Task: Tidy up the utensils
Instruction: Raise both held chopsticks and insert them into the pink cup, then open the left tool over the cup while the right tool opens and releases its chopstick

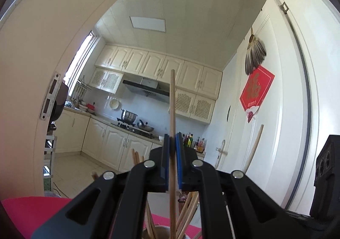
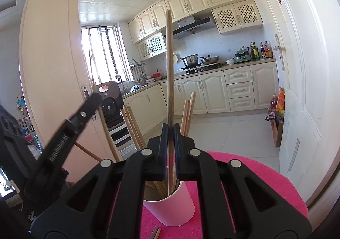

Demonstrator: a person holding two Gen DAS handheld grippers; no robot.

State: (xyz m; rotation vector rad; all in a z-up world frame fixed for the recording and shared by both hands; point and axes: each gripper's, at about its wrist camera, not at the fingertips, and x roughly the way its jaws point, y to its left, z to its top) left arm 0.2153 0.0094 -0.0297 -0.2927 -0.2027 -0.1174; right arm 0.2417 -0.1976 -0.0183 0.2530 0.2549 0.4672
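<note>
Wooden chopsticks, one clamped upright in each tool (image 1: 172, 145) (image 2: 170, 132), hang directly over the pink cup (image 2: 170, 207), likely so they drop in tip-first

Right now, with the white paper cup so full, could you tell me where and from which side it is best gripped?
Take the paper cup by its bare lower wall, coming in level from the side nearest the right wrist camera. It stands upright on the pink cloth, and the chopsticks fan out of its mouth, so an approach from above looks blocked. Squeeze gently, as the wall is probably thin.
</note>
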